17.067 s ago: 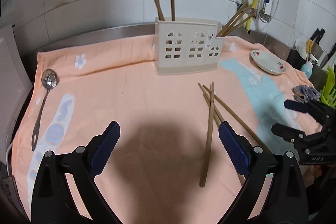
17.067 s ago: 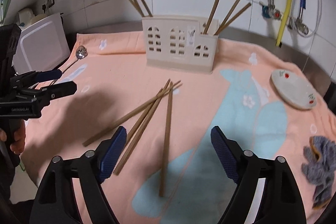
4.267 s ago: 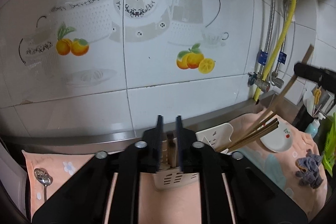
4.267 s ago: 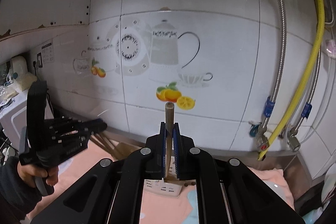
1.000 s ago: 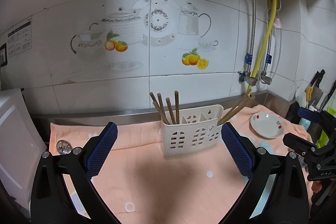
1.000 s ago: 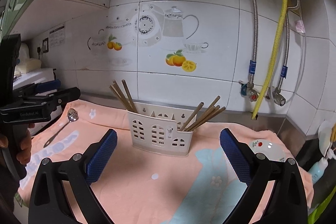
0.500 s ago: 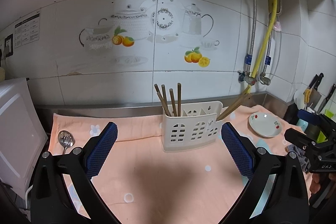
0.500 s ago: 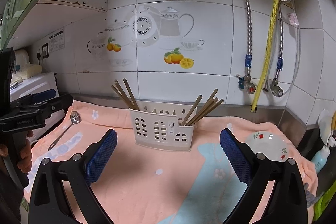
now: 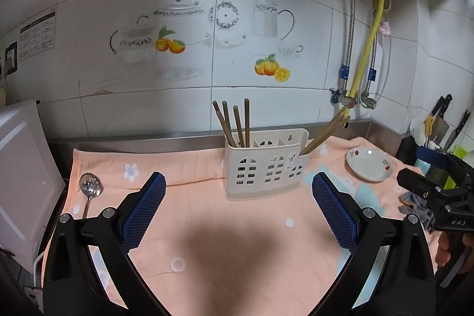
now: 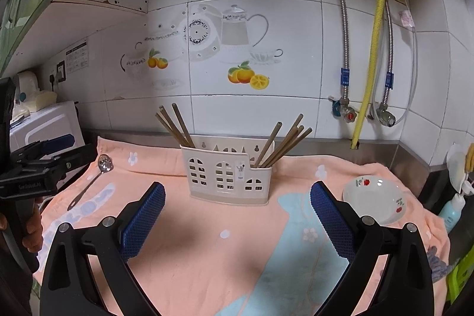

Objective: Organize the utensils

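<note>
Left wrist view: both tongs, left (image 9: 238, 200) and right (image 10: 237, 202), gape empty; chopsticks (image 9: 235, 123) fill the holder (image 9: 266, 168); a spoon (image 9: 90, 191) remains on the counter.

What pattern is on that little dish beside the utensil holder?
The dish is white with small red cherry-like fruits and green leaves; the right wrist view shows it best.

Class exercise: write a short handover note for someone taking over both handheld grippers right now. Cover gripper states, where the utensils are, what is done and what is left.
Left gripper: open, empty. Right gripper: open, empty.
White plastic slotted utensil holder stands on the peach towel.
Done: brown wooden chopsticks stand in its end compartments; none lie loose.
Left: the metal slotted spoon lies on the towel by its edge.
</note>
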A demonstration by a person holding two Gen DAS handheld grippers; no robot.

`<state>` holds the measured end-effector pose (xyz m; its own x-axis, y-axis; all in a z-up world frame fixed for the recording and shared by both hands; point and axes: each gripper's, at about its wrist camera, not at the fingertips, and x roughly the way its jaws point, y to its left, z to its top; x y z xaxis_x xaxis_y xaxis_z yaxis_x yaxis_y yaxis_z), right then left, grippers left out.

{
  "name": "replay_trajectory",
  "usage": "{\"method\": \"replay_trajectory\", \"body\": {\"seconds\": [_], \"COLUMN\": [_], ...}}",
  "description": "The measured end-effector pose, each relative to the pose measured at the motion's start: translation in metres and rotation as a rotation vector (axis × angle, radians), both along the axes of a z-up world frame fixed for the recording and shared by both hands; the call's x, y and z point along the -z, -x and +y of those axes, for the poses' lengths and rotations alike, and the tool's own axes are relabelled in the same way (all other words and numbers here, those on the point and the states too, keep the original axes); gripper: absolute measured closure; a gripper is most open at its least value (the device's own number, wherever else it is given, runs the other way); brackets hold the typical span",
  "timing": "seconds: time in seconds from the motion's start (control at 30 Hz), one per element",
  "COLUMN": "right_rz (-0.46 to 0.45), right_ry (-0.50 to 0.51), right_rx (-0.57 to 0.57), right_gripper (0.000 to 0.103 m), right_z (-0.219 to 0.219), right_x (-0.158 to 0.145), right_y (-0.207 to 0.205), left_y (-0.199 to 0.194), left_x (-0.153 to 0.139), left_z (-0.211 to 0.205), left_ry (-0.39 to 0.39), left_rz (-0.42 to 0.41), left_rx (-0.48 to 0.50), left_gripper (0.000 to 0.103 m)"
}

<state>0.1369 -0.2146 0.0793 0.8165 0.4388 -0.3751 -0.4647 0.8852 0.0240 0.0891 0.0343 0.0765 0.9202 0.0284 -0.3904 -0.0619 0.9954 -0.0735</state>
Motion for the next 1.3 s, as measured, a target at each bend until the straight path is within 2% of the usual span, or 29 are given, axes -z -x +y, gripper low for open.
{"method": "replay_trajectory", "body": {"seconds": [0.3,0.6,1.3], "right_rz": [0.023,0.043,0.033], "right_ry": [-0.025,-0.028,-0.011], "right_rx": [0.006,0.006,-0.003], "right_gripper": [0.008,0.008,0.008], "right_z": [-0.008,-0.01,-0.01], "right_x": [0.005,0.012,0.017], "right_y": [0.005,0.01,0.03], "left_y": [0.01,0.022,0.038], "left_x": [0.004,0.01,0.02], "left_z": [-0.002,-0.014,-0.009], "left_ry": [0.009,-0.032,-0.006], "left_rz": [0.003,0.01,0.025], "left_rx": [0.02,0.036,0.011], "left_gripper": [0.005,0.005,0.005]}}
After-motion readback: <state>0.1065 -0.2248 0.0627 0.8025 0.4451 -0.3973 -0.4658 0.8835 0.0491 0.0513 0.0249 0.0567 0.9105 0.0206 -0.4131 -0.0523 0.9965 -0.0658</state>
